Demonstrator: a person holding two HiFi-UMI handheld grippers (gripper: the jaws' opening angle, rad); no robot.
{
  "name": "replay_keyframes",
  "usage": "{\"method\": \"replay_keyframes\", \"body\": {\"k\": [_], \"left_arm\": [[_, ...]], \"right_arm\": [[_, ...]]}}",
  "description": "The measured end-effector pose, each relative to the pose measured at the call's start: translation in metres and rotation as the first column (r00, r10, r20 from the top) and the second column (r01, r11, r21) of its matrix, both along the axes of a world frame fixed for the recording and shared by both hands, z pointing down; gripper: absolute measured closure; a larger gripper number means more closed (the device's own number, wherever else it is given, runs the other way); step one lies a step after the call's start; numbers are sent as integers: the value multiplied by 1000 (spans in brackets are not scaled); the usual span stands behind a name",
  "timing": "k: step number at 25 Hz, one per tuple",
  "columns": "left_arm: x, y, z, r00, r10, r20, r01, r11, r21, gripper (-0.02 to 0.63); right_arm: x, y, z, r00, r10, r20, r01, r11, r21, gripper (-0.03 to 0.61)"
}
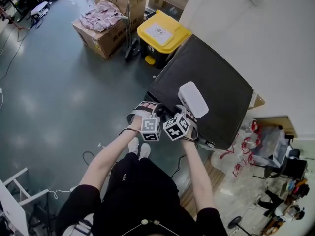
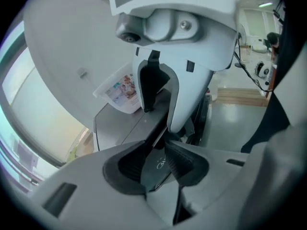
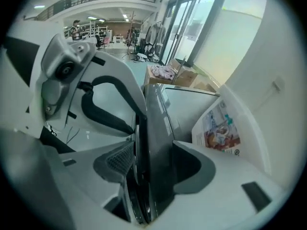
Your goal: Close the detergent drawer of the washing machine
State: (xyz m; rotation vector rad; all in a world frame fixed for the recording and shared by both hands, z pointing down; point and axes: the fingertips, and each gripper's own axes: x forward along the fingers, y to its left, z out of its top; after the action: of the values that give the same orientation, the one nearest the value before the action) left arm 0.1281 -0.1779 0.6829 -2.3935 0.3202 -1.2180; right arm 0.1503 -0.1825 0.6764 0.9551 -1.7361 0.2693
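Now | left tool [image 2: 158, 164] clamps washing machine [image 1: 216, 82] edge | right tool [image 3: 151, 162] released astride it

dark washer [image 1: 216, 82] top smooth, semi-matt; floor [image 1: 59, 102] glossy grey w/ glare; boxes [image 1: 98, 39] cardboard; bin lid [image 1: 162, 31] yellow plastic, shiny.

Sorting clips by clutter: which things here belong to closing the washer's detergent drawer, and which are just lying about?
On the job:
washing machine; its dark front panel; left claw and right claw, both astride that panel.

Lying about:
white container on the machine; yellow-lidded bin; cardboard box; clothes on it.
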Motion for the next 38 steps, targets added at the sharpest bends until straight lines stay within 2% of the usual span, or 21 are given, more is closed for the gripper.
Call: {"method": "replay_keyframes", "body": {"k": [8,12,13,14,15,18,24,27,29,31,33,35,38], "left_arm": [[0,-5,-8,976,-170,-138,162,984,-71,492],[-4,-11,-11,951,-248,-181,245,969,-43,492],[-7,-15,-13,940,-278,-198,278,960,-28,493],[-10,-20,-15,929,-303,-210,307,952,-17,494],[-11,-23,-16,923,-318,-216,323,946,-13,494],[-13,-31,-11,922,-319,-218,323,946,-21,498],[-13,-29,-11,900,-348,-261,345,937,-58,500],[-13,-27,-14,883,-369,-292,343,929,-138,500],[-11,-24,-28,858,-375,-351,313,924,-221,506],[-10,-19,-52,820,-377,-431,262,916,-304,515],[-12,-15,-80,767,-388,-511,208,904,-374,527],[-16,-9,-113,707,-406,-580,159,890,-428,537],[-30,-1,-159,612,-445,-654,138,874,-465,551]], "right_arm": [[-3,-1,2,999,-30,-22,31,998,52,359],[-2,-3,2,1000,-8,-22,10,997,74,360],[-1,-4,2,1000,3,-28,-1,996,88,368],[0,-5,2,999,15,-38,-11,994,105,403],[2,-5,2,999,23,-46,-18,993,120,402],[2,-7,1,999,25,-38,-20,990,139,399],[2,-5,1,1000,1,-21,3,987,163,393],[3,0,-2,999,8,36,-15,982,190,403],[3,3,-18,988,57,141,-89,968,233,444],[0,6,-44,955,100,278,-180,943,279,471],[-6,11,-76,900,108,423,-257,914,315,477],[-11,16,-113,836,78,544,-315,879,358,493],[-16,26,-166,765,1,644,-373,816,441,541]]}}
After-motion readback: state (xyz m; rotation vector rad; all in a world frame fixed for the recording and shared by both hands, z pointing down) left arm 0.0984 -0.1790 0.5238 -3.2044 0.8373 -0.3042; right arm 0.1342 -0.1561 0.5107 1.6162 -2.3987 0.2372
